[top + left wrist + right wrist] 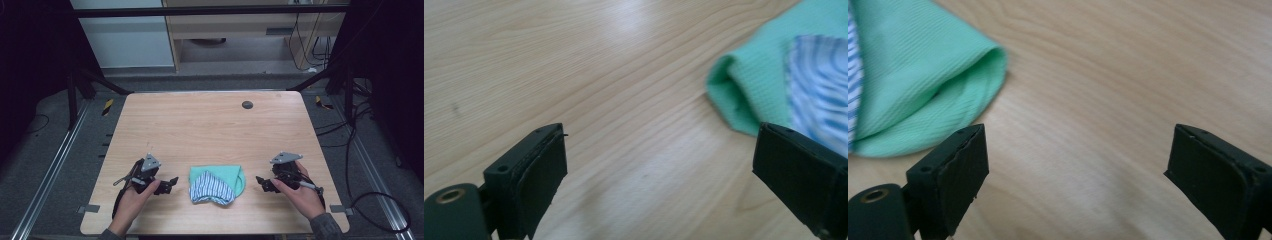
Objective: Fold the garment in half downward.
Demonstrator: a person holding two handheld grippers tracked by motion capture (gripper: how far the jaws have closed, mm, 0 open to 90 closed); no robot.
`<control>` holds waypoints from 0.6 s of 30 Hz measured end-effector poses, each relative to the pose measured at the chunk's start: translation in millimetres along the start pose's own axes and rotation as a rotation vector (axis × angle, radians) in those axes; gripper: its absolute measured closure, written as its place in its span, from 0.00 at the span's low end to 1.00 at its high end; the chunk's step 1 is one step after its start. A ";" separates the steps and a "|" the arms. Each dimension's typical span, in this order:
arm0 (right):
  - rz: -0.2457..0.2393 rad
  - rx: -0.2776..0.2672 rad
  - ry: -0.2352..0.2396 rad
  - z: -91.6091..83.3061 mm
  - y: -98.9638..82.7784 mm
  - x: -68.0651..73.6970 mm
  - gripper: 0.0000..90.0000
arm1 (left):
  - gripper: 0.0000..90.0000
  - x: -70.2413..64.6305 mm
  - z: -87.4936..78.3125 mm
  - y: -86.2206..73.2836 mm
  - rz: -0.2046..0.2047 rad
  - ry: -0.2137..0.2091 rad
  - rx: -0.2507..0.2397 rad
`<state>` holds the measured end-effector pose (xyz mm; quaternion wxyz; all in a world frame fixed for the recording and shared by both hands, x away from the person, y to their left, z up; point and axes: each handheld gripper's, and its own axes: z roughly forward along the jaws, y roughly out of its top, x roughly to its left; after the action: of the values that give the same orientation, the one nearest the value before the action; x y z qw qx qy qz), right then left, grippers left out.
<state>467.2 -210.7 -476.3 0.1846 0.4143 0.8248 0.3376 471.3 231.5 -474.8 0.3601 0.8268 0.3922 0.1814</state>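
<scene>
Now both grippers rest low near the front edge of the worktop (210, 120), one on each side of a small bundle of cloth. The bundle is a mint-green ribbed cloth (231, 176), folded, with a blue-and-white striped cloth (210, 189) lying on top of its front part. It sits close to the middle of the front edge.

The left gripper (169, 186) points at the bundle from the left, and its fingers (531, 172) are wide apart with nothing between them. The right gripper (261, 182) points from the right side; its fingers (950, 172) are also wide apart and empty. Neither one touches the cloth.

I judge that the step in hand is to approach and take the bundle from both sides. To do it well, each gripper should go in low, almost sliding on the wood, so that one finger passes under the folded green edge and the other above. Closing on the rounded fold is better than on a loose corner. Both sides should close together, otherwise the striped piece may slip off.
</scene>
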 end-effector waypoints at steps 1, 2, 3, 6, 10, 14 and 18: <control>0.005 -0.004 -0.008 0.1 1.7 -4.4 0.11 | 0.07 5.3 1.7 1.4 -0.006 0.008 0.003; 0.017 -0.007 -0.016 0.7 3.8 -8.8 0.11 | 0.07 10.8 3.8 2.9 -0.016 0.017 0.009; 0.024 -0.004 -0.028 2.0 5.8 -13.8 0.11 | 0.07 17.2 6.4 4.5 -0.029 0.023 0.015; 0.071 -0.003 -0.041 6.3 10.6 -26.5 0.10 | 0.08 29.9 10.9 6.7 -0.048 0.038 0.026; 0.111 0.010 -0.062 12.0 14.9 -37.0 0.10 | 0.08 42.9 15.7 6.6 -0.072 0.050 0.067; 0.140 0.032 -0.042 21.2 15.8 -43.5 0.09 | 0.08 52.1 20.5 6.3 -0.068 0.060 0.086; 0.179 0.027 -0.043 31.3 15.1 -52.7 0.09 | 0.08 62.7 24.4 7.8 -0.070 0.076 0.079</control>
<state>524.9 -234.1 -486.3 0.1658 0.4960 0.7848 0.3326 528.8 266.0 -484.4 0.3183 0.8186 0.4411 0.1843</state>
